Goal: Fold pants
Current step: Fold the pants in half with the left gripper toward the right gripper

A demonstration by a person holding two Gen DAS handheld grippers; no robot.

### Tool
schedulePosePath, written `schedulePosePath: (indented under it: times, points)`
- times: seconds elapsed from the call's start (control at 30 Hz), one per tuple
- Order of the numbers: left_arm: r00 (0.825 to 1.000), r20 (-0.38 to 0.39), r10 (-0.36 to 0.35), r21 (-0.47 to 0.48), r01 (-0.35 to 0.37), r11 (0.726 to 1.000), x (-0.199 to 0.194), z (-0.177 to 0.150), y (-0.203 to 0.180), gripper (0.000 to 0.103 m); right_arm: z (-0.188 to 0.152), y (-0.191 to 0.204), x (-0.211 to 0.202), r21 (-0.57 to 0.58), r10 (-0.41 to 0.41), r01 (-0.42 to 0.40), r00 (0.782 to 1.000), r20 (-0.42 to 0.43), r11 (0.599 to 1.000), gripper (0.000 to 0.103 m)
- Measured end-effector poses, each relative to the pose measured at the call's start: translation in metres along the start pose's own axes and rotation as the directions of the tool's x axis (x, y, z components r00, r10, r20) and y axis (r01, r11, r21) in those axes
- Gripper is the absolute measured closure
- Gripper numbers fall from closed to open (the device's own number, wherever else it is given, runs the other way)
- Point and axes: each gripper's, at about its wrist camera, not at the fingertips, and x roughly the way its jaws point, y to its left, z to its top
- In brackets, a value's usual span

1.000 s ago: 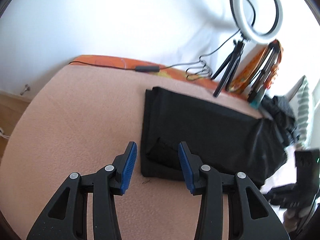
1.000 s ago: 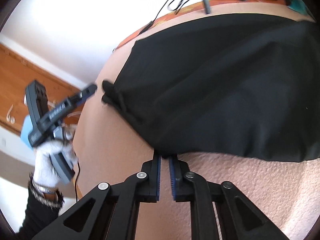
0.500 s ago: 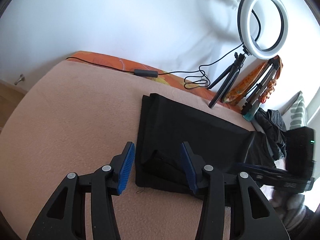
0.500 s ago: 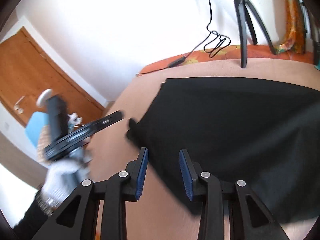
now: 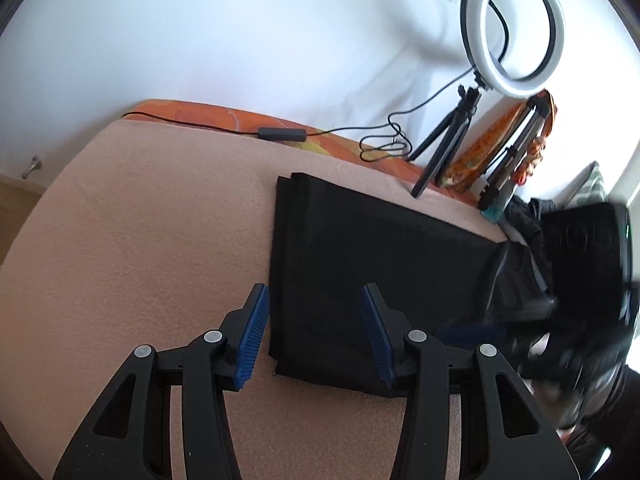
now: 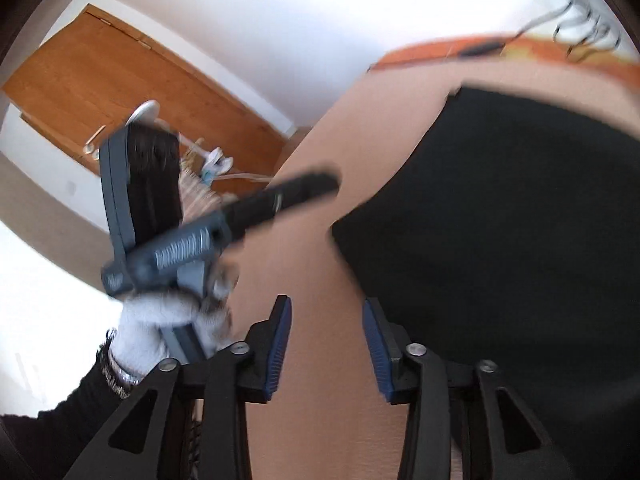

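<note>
Black pants [image 5: 360,264] lie folded flat in a long rectangle on the peach blanket [image 5: 140,240]. My left gripper [image 5: 316,336] is open and empty, hovering over the pants' near left corner. My right gripper [image 6: 326,344] is open and empty, above the blanket just left of the pants' near edge [image 6: 500,220]. The left gripper also shows in the right wrist view [image 6: 304,188], held by a white-gloved hand, blurred by motion. The right gripper appears blurred at the right of the left wrist view [image 5: 472,330].
A ring light on a tripod [image 5: 512,28] and a second tripod [image 5: 516,148] stand at the bed's far edge with a cable [image 5: 280,134]. Dark clothes [image 5: 528,216] lie far right. A wooden door [image 6: 120,92] is at left.
My right gripper let go of the pants' edge, opened, and lifted away to the left. The raised fold at the near corner now lies flat. My left gripper stayed open.
</note>
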Motion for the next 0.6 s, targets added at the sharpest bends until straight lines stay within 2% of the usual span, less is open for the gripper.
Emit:
schedulePosePath:
  times: [0.1,0.17,0.23,0.33,0.37,0.4,0.5,0.6]
  points:
    - [0.996,-0.053,0.073,0.104,-0.067,0.992,0.016,-0.010,-0.013,0.057,0.024,-0.011,-0.015,-0.025,-0.136,0.137,0.990,0.047,0.990,0.061]
    - [0.992,-0.092,0.085,0.117,-0.074,0.990,0.025,-0.017,-0.011,0.057,0.043,-0.018,-0.017,-0.044,-0.196,0.199,0.978,0.067,0.979,0.061]
    - [0.988,-0.118,0.097,0.123,-0.082,0.989,0.030,-0.023,-0.008,0.057,0.063,-0.022,-0.014,-0.071,-0.259,0.265,0.962,0.084,0.962,0.055]
    - [0.988,-0.119,0.102,0.149,-0.083,0.985,0.029,-0.027,-0.007,0.057,0.095,-0.024,0.002,-0.131,-0.331,0.341,0.939,0.092,0.931,0.055]
    - [0.988,-0.118,0.101,0.155,-0.082,0.985,0.028,-0.028,-0.007,0.057,0.106,-0.026,0.010,-0.149,-0.347,0.357,0.934,0.087,0.922,0.055]
    - [0.988,-0.118,0.097,0.157,-0.078,0.985,0.026,-0.030,-0.007,0.057,0.113,-0.033,0.007,-0.157,-0.349,0.358,0.934,0.082,0.920,0.055]
    - [0.990,-0.118,0.078,0.156,-0.059,0.986,0.023,-0.033,-0.006,0.057,0.142,-0.042,0.033,-0.171,-0.345,0.350,0.937,0.059,0.921,0.053]
    - [0.991,-0.117,0.065,0.156,-0.046,0.987,0.022,-0.035,-0.005,0.057,0.154,-0.054,0.052,-0.150,-0.341,0.341,0.940,0.030,0.928,0.053]
